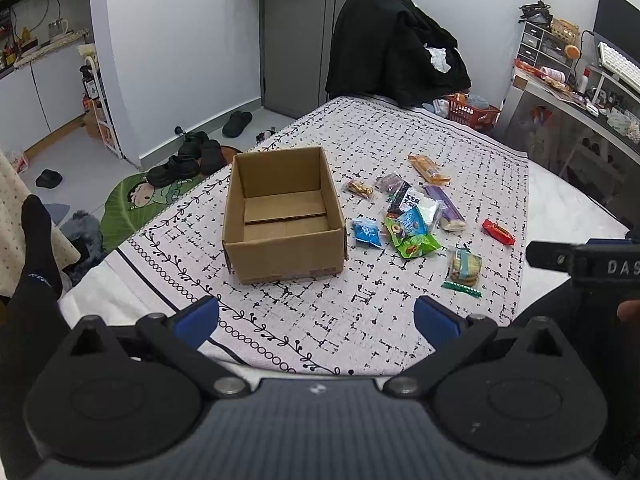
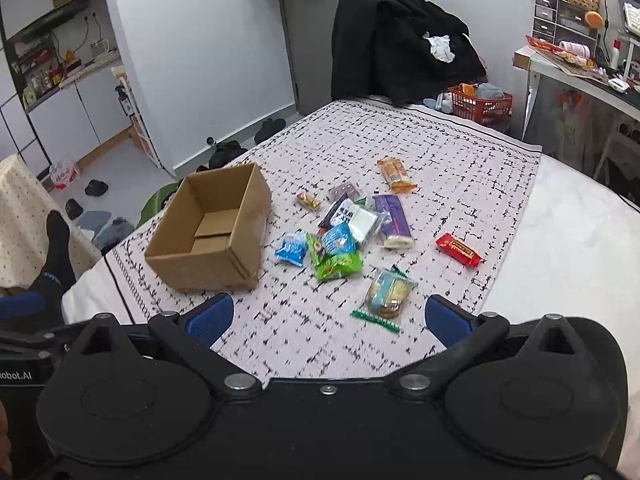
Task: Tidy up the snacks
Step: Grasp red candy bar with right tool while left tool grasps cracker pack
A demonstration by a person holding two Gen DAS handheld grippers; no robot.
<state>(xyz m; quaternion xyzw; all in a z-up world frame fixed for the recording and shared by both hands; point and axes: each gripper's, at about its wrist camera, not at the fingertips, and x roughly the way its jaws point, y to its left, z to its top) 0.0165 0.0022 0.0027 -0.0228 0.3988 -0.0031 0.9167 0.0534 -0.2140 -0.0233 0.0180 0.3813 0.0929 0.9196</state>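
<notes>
An open, empty cardboard box point(image 1: 280, 216) point(image 2: 212, 232) sits on a patterned cloth. To its right lie several snack packets: a blue pouch point(image 1: 366, 233) point(image 2: 291, 248), green pouches point(image 1: 416, 245) point(image 2: 338, 265), a purple bar point(image 1: 446, 208) point(image 2: 394, 220), an orange packet point(image 1: 428, 168) point(image 2: 397, 175), a red bar point(image 1: 498, 232) point(image 2: 458, 250) and a biscuit pack point(image 1: 464, 267) point(image 2: 389, 293). My left gripper point(image 1: 316, 318) is open and empty, held near the cloth's front edge. My right gripper point(image 2: 328, 320) is open and empty, just in front of the biscuit pack.
The cloth point(image 1: 400, 320) covers a bed with bare white mattress point(image 2: 560, 240) at right. A chair draped in black clothes point(image 1: 392, 44) and a red basket point(image 1: 474, 114) stand behind. A cluttered desk point(image 1: 580, 88) is at right. Shoes point(image 1: 192, 160) lie on the floor at left.
</notes>
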